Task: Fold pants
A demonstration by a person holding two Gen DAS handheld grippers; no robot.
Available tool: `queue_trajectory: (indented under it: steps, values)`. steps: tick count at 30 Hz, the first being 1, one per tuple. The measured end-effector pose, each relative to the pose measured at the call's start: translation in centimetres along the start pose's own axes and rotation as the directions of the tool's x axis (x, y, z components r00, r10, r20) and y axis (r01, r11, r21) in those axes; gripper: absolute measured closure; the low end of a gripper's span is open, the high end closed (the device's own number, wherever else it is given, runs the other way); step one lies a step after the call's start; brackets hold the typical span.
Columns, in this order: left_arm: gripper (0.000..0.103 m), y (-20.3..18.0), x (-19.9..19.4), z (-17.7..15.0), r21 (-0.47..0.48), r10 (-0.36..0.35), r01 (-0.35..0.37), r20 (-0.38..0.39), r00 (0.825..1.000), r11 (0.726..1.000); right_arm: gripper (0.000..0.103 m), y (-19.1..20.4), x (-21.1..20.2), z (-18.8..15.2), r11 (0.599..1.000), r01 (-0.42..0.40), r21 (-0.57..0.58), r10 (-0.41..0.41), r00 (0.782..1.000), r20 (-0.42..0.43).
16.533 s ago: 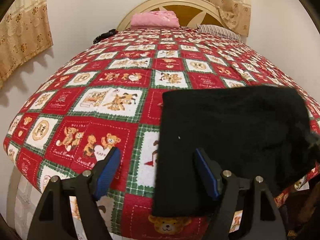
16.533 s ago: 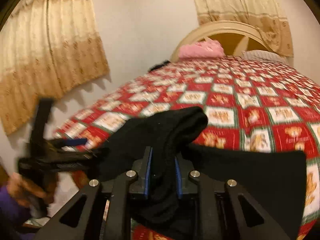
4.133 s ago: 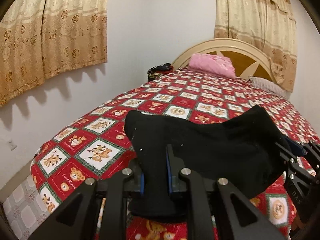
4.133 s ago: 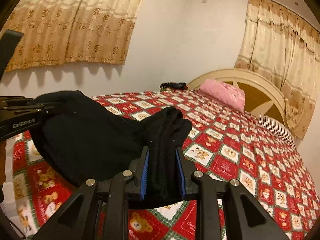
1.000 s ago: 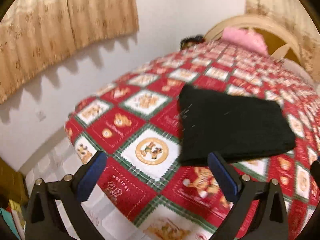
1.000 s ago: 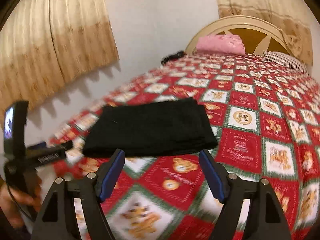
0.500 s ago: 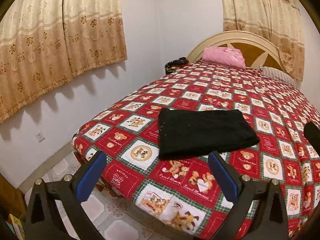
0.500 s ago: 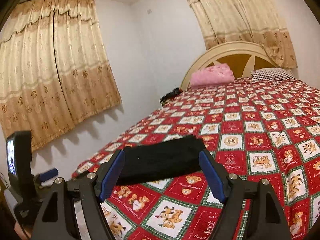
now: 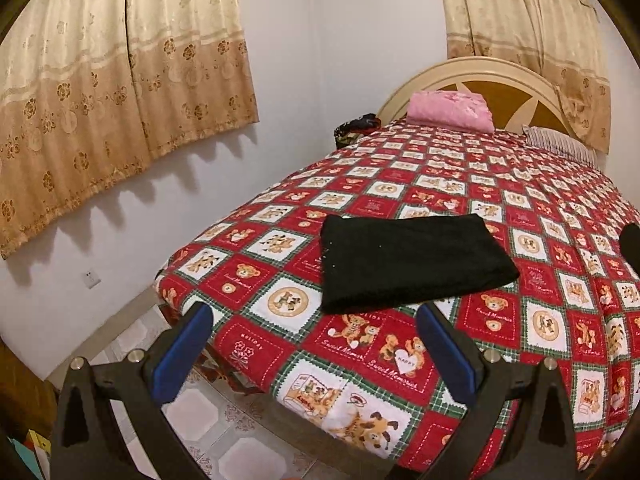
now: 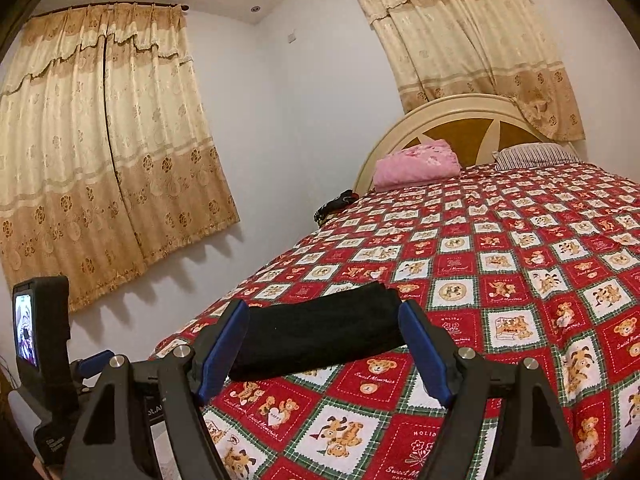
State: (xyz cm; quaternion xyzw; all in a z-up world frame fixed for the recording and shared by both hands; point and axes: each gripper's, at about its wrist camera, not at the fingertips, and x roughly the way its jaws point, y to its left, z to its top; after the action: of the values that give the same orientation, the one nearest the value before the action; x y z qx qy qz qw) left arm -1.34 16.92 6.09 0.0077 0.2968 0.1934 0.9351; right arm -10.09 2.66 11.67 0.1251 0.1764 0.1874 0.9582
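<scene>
The black pants (image 9: pixel 412 260) lie folded into a flat rectangle near the foot corner of the bed (image 9: pixel 520 200), on the red teddy-bear quilt. They also show in the right wrist view (image 10: pixel 320 332). My left gripper (image 9: pixel 316 320) is open and empty, held back off the bed's foot, short of the pants. My right gripper (image 10: pixel 324 320) is open and empty, also held back from the pants. The left gripper's body (image 10: pixel 44 360) shows at the left edge of the right wrist view.
A pink folded blanket (image 9: pixel 450 110) and a striped pillow (image 9: pixel 560 144) lie by the headboard (image 9: pixel 500 80). A dark item (image 9: pixel 356 126) sits at the bed's far left edge. Curtains (image 9: pixel 120 80) hang on the wall. Tiled floor (image 9: pixel 224 432) lies below the bed's corner.
Both grippers have pulled back from the bed and risen, so the folded pants look smaller and farther away. The pants have not moved.
</scene>
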Motion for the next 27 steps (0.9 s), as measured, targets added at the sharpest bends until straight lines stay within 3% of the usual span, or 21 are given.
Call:
queue_trajectory:
  steps: [27]
  values:
    - [0.000, -0.33, -0.39, 0.18, 0.023, 0.027, -0.028, 0.024, 0.999, 0.999, 0.024, -0.39, -0.44, -0.06, 0.999, 0.038, 0.012, -0.038, 0.999, 0.002]
